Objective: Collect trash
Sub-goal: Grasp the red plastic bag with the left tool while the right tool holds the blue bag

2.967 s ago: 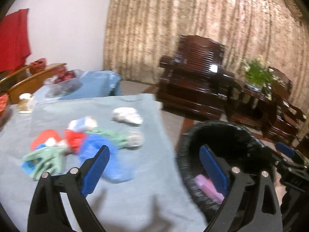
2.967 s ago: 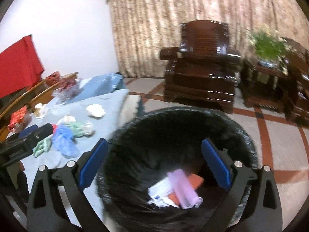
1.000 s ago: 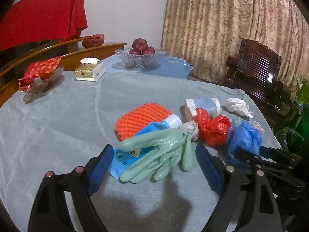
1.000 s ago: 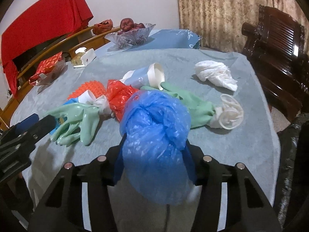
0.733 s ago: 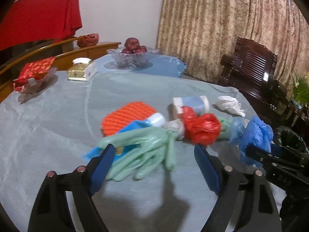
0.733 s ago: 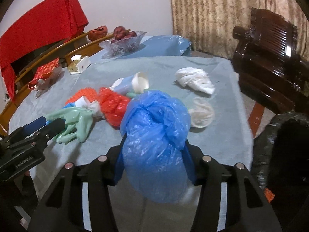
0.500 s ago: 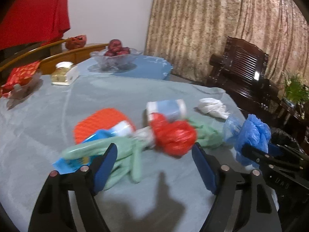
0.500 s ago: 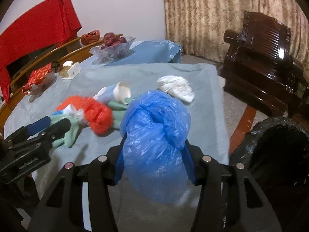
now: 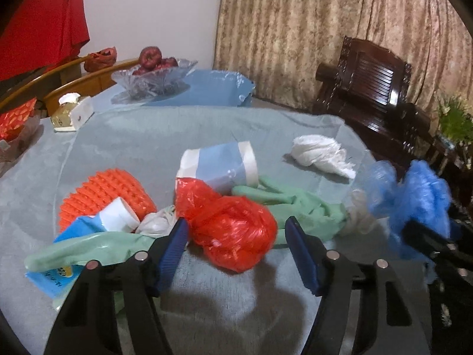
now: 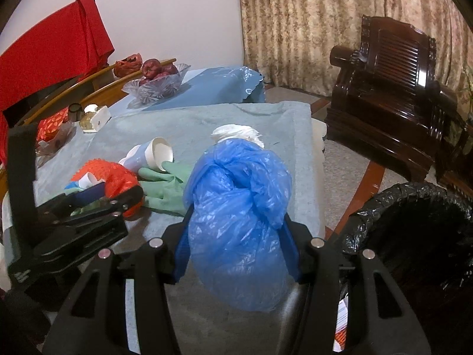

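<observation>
A crumpled red plastic bag (image 9: 233, 230) lies on the grey-blue tablecloth (image 9: 147, 136). My left gripper (image 9: 236, 222) straddles it with its jaws closing; the blue pads (image 9: 174, 245) stand just off its sides. My right gripper (image 10: 238, 224) is shut on a knotted blue plastic bag (image 10: 236, 195), held above the table's right edge. A black-lined trash bin (image 10: 399, 198) stands low at the right, beside that bag. In the left wrist view the blue bag (image 9: 414, 195) hangs at the far right.
Around the red bag lie a tipped paper cup (image 9: 218, 165), green rubber gloves (image 9: 289, 204), an orange ridged piece (image 9: 103, 195), a blue packet (image 9: 56, 278) and a white tissue wad (image 9: 319, 153). A glass fruit bowl (image 9: 153, 74) sits at the back. A dark wooden armchair (image 10: 393, 88) stands beyond the bin.
My left gripper has slid right from the green glove to the red bag, and its jaws have narrowed. My right gripper has carried the blue bag rightward, bringing the bin into view.
</observation>
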### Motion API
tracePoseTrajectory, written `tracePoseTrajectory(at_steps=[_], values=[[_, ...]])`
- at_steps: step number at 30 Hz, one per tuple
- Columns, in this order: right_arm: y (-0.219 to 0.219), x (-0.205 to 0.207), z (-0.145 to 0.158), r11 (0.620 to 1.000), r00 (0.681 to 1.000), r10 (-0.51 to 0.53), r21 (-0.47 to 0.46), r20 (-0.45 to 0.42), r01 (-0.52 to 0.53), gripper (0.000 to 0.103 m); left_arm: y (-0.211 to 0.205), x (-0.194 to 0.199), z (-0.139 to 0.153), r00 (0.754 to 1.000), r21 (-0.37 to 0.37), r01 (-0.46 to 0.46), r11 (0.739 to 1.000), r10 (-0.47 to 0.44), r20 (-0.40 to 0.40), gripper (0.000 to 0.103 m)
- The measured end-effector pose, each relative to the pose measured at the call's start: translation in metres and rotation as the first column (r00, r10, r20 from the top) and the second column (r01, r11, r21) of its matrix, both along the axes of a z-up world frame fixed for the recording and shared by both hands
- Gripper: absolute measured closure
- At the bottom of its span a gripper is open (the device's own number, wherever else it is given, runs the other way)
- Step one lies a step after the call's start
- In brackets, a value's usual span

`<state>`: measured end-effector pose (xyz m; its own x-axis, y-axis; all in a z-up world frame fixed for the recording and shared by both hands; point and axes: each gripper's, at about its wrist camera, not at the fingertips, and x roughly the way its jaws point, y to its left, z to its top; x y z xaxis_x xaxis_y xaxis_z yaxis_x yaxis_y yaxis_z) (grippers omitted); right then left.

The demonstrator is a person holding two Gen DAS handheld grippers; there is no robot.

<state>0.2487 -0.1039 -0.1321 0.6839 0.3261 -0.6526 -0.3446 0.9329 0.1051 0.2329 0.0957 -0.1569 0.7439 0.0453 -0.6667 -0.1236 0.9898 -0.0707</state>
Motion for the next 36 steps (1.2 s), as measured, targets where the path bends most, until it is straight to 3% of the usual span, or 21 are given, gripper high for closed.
tracePoseTrajectory(at_steps=[4,10,25,36], values=[[-0.002,0.001,0.0,1.0,1.0,-0.002,0.01,-0.005,0.002,0.052,0.003,0.005,-0.004,1.0,-0.019,-0.01,1.0,0.009,-0.029,0.049],[0.001,-0.007,0.005,1.0,1.0,0.013,0.011,0.007,-0.013,0.052,0.004,-0.003,0.002,1.0,-0.023,-0.022,0.999,0.022,-0.011,0.056],[0.001,-0.038,0.041,0.999,0.997,0.037,0.033,0.069,-0.039,0.051,-0.003,-0.058,0.054,0.997,-0.038,0.0,0.999,0.003,0.077,0.056],[-0.022,-0.071,0.069,0.998,0.994,0.021,0.053,0.109,-0.026,0.051,-0.024,-0.09,0.086,0.992,-0.045,0.034,0.998,-0.028,0.124,0.056]])
